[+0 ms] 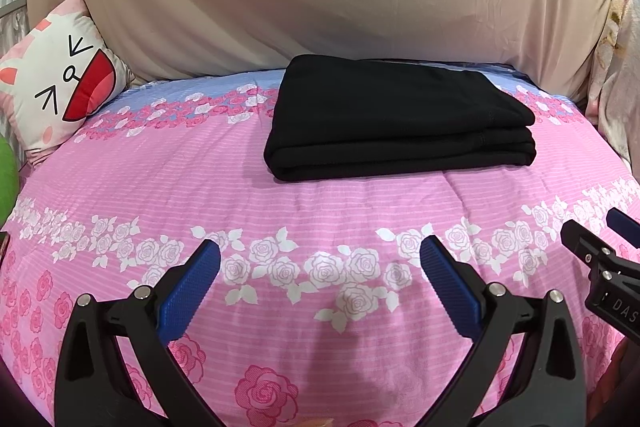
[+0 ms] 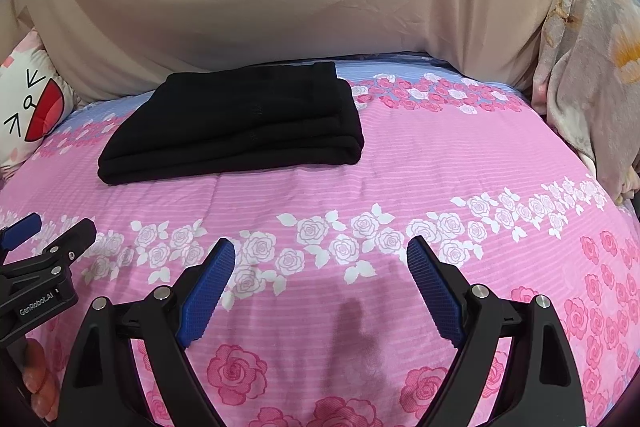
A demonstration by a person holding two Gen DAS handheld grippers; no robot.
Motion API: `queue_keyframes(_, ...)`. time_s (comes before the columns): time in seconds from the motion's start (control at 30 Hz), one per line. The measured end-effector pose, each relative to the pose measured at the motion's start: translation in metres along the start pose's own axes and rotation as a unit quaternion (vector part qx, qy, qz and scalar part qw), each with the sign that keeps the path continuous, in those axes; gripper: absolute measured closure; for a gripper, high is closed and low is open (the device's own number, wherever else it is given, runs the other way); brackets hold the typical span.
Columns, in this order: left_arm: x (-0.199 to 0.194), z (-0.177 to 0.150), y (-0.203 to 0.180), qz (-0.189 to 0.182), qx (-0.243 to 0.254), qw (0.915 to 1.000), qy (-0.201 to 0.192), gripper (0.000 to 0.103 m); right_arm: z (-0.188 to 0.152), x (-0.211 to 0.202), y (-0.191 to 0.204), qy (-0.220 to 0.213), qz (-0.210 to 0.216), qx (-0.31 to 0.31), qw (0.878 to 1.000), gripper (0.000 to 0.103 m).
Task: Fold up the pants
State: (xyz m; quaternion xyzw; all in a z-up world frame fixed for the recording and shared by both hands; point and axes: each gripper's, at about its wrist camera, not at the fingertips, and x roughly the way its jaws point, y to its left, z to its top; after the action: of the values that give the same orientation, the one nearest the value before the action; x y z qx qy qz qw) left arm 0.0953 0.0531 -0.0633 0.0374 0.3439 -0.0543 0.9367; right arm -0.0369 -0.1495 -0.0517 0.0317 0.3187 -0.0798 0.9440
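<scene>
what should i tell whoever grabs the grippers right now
Left gripper: open, empty, above the bedspread.
Right gripper: open, empty, beside the left one.
Pants: folded into a flat stack on the bedspread, ahead of both grippers, touching neither.
Done: the folding looks finished.
Left: probably nothing, maybe square up the stack's edges.
</scene>
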Motion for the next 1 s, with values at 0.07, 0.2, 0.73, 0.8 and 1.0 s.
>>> queue_keyframes(0.07, 0.0, -0.001, 0.0, 0.0, -0.001, 1.0, 0.0, 0.005, 0.0, 0.0, 0.0, 0.0, 0.0, 0.0, 1.0, 0.017)
queue_keyframes(0.2, 0.0, -0.001, 0.0, 0.0, 0.001, 1.0, -0.001, 0.005, 0.0, 0.0, 0.0, 0.0, 0.0, 0.0, 1.0, 0.017)
queue_keyframes(0.73, 0.004, 0.002, -0.012, -0.012, 0.034, 0.9993, 0.003, 0.005, 0.0, -0.001, 0.001, 0.001, -0.001, 0.0, 1.0, 0.017)
queue_keyframes(0.8, 0.006, 0.002, -0.009, -0.014, 0.026, 0.9996, 0.005, 0.005, 0.0, 0.0, 0.001, 0.001, -0.001, 0.0, 1.0, 0.017)
queue_keyframes(1.0, 0.008, 0.001, -0.002, -0.024, 0.008, 0.9996, 0.009, 0.005, 0.0, 0.0, 0.001, 0.001, 0.0, 0.0, 1.0, 0.017)
